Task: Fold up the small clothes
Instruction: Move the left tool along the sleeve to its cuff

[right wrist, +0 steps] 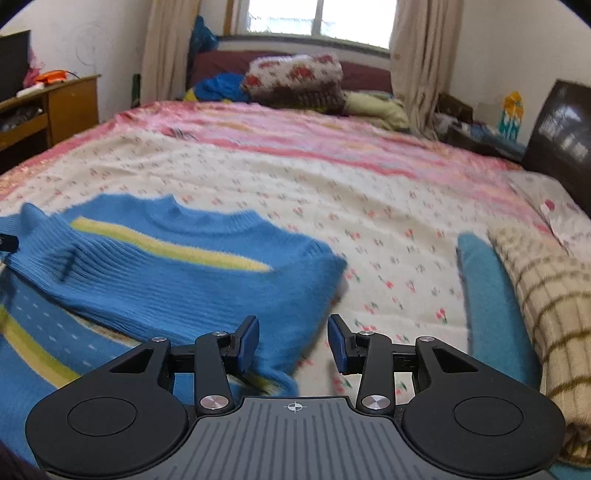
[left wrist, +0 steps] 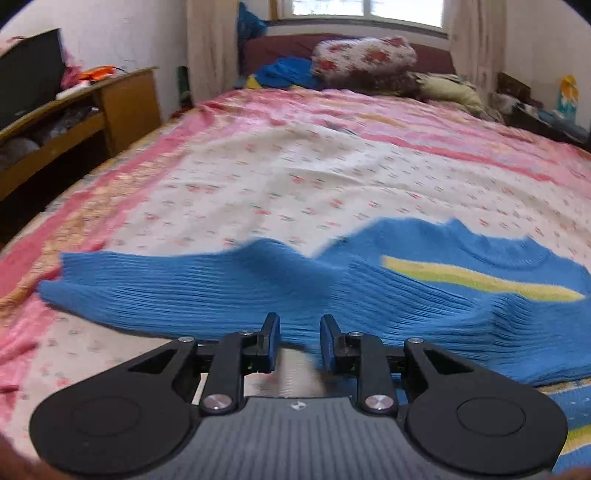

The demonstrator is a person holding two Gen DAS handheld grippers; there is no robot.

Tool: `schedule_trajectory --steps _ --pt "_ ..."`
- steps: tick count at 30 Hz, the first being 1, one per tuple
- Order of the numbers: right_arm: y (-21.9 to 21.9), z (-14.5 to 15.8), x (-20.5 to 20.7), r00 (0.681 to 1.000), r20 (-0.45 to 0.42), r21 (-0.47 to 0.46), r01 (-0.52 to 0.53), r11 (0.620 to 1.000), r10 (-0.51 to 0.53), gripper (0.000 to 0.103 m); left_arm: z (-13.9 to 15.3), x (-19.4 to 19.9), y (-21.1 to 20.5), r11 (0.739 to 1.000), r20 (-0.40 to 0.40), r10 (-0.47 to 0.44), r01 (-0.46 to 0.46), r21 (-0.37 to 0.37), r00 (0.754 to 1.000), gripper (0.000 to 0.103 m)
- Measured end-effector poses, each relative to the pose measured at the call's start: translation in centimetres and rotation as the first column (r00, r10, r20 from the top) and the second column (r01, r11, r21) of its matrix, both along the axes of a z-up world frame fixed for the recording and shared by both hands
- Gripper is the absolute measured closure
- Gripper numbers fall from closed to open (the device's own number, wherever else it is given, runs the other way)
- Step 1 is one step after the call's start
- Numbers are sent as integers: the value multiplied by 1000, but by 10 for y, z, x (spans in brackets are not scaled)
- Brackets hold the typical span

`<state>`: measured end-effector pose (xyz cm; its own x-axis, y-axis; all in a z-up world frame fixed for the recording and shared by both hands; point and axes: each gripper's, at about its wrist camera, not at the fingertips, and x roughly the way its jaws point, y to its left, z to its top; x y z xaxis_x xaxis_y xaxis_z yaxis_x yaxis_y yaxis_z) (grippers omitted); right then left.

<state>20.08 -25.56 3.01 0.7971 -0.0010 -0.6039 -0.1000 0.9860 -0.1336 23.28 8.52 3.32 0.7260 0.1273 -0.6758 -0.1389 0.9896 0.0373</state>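
a: where is the garment seen?

b: a blue knitted sweater [left wrist: 369,295] with a yellow stripe is spread on the bed sheet [left wrist: 295,177], which is printed with small pink flowers. in the left wrist view one sleeve is stretched to the left and the round collar is seen at the right. in the right wrist view the same sweater [right wrist: 177,266] is laid at the left, and its lower part, with small white dots and a yellow-green band, is seen under the folded upper part.

a: how are the jaws of the left gripper [left wrist: 297,341] held?

b: they are spread a little. the blue pads are kept apart and no cloth is pinched between them. the sweater edge is seen just beyond the fingertips; if it is touched cannot be told, because the picture is blurred.

a: and the right gripper [right wrist: 293,341]?

b: its jaws are also spread, somewhat wider. the hem corner of the sweater is seen under the left finger, but it is not pressed by the pads. only the sheet is seen between the tips.

a: what else is found on the bed?

b: a folded teal cloth [right wrist: 491,306] and a checked blanket [right wrist: 554,314] are placed at the right. a flowered pillow [right wrist: 295,77] and a heap of blue clothes [right wrist: 221,88] are seen far behind, near the window [right wrist: 317,18]. a wooden cabinet [left wrist: 110,103] is stood at the left wall.
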Motion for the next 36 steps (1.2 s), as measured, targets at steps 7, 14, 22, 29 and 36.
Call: schedule_trajectory --steps 7,14,22,29,36 --pt "53 8 0 990 17 -31 -138 990 139 65 8 -11 93 977 7 207 -207 -55 978 71" --pt "106 0 8 967 -21 -24 -253 967 253 65 -6 -12 178 886 -45 403 -402 -230 914 71" --pt "131 -3 13 957 -34 -28 -288 957 287 65 -31 2 209 777 -111 483 -484 -404 868 71" --pt "131 -8 12 957 -36 -19 -287 958 287 65 -25 4 216 749 -68 547 -524 -404 835 67" --pt "130 -10 11 958 -36 -3 -283 959 283 65 -39 0 221 709 -54 613 -579 -402 788 51"
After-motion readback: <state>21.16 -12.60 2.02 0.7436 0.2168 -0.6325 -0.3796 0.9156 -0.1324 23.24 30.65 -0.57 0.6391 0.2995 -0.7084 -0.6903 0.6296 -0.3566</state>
